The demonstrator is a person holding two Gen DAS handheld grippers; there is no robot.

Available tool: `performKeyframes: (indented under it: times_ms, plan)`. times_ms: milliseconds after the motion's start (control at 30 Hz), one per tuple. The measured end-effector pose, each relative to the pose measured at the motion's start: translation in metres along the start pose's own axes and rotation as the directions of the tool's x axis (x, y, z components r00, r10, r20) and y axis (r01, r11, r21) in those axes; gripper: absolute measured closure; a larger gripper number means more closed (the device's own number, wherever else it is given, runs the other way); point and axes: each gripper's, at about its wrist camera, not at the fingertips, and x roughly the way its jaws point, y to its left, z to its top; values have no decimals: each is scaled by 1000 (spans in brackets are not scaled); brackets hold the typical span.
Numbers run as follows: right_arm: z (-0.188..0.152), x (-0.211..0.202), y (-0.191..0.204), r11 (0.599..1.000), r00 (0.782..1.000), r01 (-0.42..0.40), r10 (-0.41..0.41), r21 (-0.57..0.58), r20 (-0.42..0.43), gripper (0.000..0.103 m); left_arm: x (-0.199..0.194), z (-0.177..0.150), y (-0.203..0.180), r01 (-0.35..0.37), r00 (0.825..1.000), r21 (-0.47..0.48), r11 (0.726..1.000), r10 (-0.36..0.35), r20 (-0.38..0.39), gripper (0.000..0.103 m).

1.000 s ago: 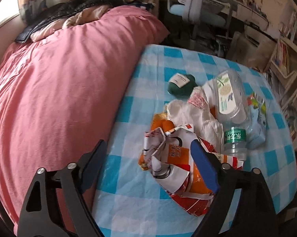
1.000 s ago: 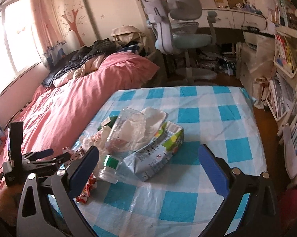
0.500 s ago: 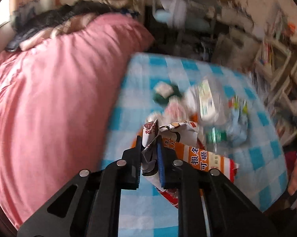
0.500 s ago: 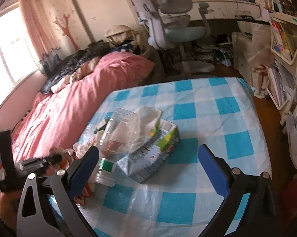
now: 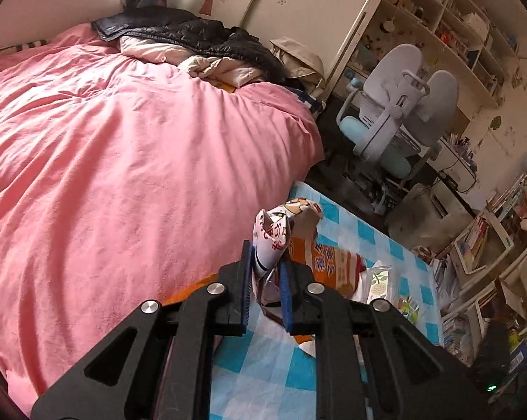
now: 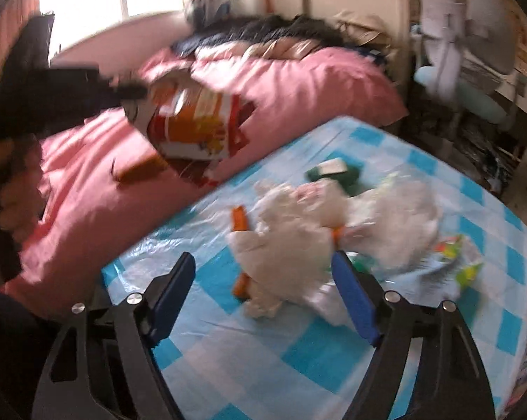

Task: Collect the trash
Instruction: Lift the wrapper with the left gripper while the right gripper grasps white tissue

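Observation:
My left gripper (image 5: pixel 266 255) is shut on a crumpled orange-and-white snack wrapper (image 5: pixel 319 255), which hangs clear of the table. In the right wrist view the same wrapper (image 6: pixel 193 122) dangles over the pink bed from the left gripper (image 6: pixel 130 92). My right gripper (image 6: pixel 263 260) hovers low over the trash pile and its jaws are closing. A white crumpled plastic wad (image 6: pixel 291 231) lies between the fingers, and the pads do not press on it. A green packet (image 6: pixel 333 171), clear plastic (image 6: pixel 400 220) and a blue-green pouch (image 6: pixel 463 262) lie behind it.
The blue-checked table (image 6: pixel 333 350) stands against a pink bed (image 5: pixel 123 140) with dark clothes piled on it. A white desk chair (image 5: pixel 400 112) and crowded shelves (image 5: pixel 491 245) stand beyond. Orange scraps (image 6: pixel 240 217) lie by the wad. A hand (image 6: pixel 14 203) holds the left gripper.
The left gripper closed on the wrapper and lifted it off the table toward the bed. The right gripper swung left and down over the white wad, its jaws narrowing.

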Motion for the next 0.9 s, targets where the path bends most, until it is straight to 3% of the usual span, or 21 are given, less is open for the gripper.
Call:
performKeyframes:
  times_ms: [100, 233, 433, 500, 567, 733, 767, 800, 833, 867, 900]
  plan:
    - [5, 18, -1, 999, 1000, 3, -2, 33, -28, 28, 2, 0, 2, 12, 1000, 1, 1000, -12, -7, 90]
    - [7, 36, -18, 992, 998, 11, -4, 126, -59, 38, 3, 2, 3, 34, 999, 9, 999, -34, -10, 91]
    - [3, 40, -42, 966, 997, -37, 54, 257, -60, 74, -3, 7, 15, 55, 998, -41, 998, -55, 12, 91]
    - [3, 34, -46, 957, 997, -63, 74, 285, -30, 77, -4, 7, 15, 55, 998, -42, 998, -55, 16, 91]
    - [5, 28, -48, 952, 997, -75, 81, 295, -6, 86, -4, 7, 14, 55, 998, -38, 998, -55, 15, 91]
    - [8, 21, -47, 961, 999, -36, 33, 276, 16, 87, -5, 6, 12, 56, 998, -35, 998, -56, 15, 91]
    - [8, 21, -45, 963, 1000, -27, 24, 268, 13, 83, -5, 6, 12, 56, 998, -37, 998, -56, 14, 91]
    - [8, 25, -45, 962, 999, -36, 38, 271, -2, 71, -5, 6, 12, 56, 998, -38, 998, -56, 13, 91]
    - [8, 30, -41, 963, 999, -46, 49, 267, -7, 35, -5, 6, 12, 56, 998, -35, 998, -55, 13, 91]
    - [8, 30, -38, 969, 999, -36, 36, 245, 4, 24, -5, 5, 11, 55, 998, -32, 998, -55, 13, 91]
    - [10, 34, -34, 977, 1000, -7, 9, 215, -9, 23, -4, 4, 9, 56, 998, -28, 998, -56, 10, 91]
